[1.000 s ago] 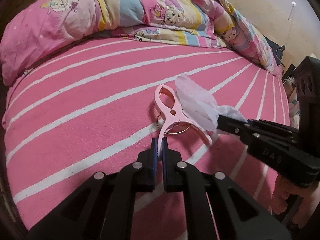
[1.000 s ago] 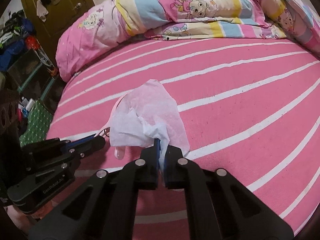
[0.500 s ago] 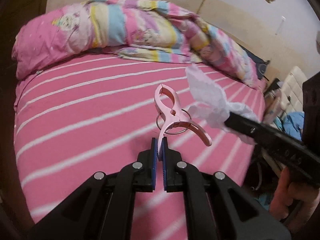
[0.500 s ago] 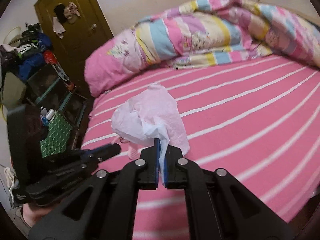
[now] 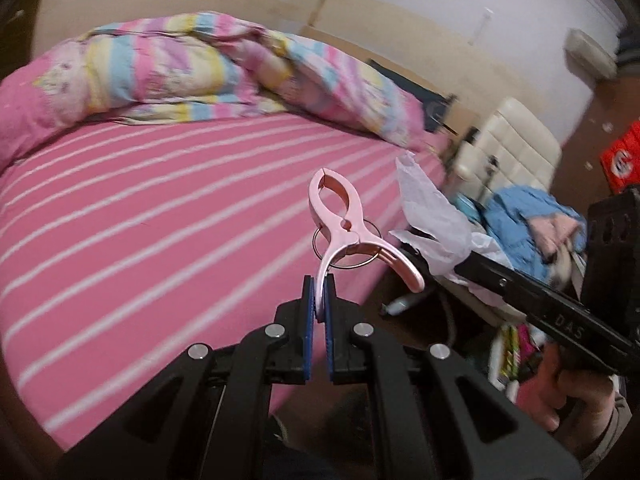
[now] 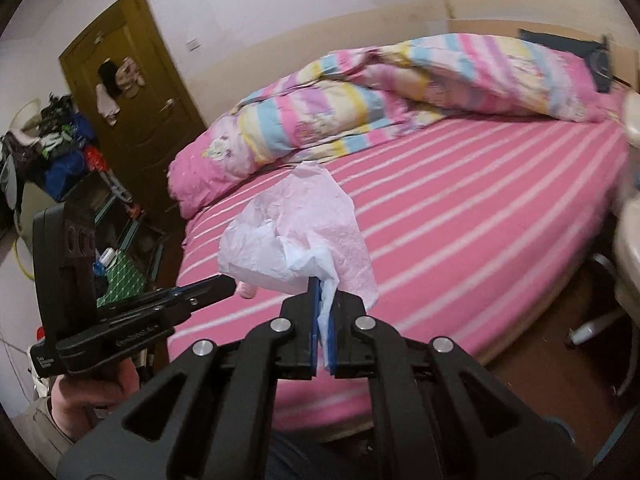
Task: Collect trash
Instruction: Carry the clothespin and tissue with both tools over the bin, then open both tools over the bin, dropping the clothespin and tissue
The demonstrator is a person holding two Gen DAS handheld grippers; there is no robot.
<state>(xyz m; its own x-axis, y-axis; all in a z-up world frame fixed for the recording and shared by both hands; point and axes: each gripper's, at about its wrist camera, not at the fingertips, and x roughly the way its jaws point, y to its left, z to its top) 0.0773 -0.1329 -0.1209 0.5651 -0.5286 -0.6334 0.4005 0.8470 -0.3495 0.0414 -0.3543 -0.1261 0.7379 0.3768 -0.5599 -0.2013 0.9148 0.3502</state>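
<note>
My left gripper (image 5: 319, 300) is shut on one handle of a pink plastic clamp (image 5: 340, 224) with a metal ring, held in the air over the near edge of the bed. My right gripper (image 6: 323, 312) is shut on a crumpled white and pink tissue (image 6: 296, 236), also held up off the bed. In the left wrist view the right gripper (image 5: 420, 258) and its tissue (image 5: 432, 220) are just right of the clamp. In the right wrist view the left gripper (image 6: 230, 286) is at the left, its clamp mostly hidden behind the tissue.
A bed with a pink striped sheet (image 5: 160, 208) fills the middle, a rolled colourful quilt (image 5: 192, 68) at its far side. A cream chair (image 5: 508, 152) and blue clothes (image 5: 524, 216) stand right of the bed. A brown door (image 6: 132, 92) and cluttered shelves (image 6: 60, 152) are at the left.
Both grippers have lifted and drawn back from the bed, carrying the clamp and the tissue. The views now show the bed's edge, floor and room around it.
</note>
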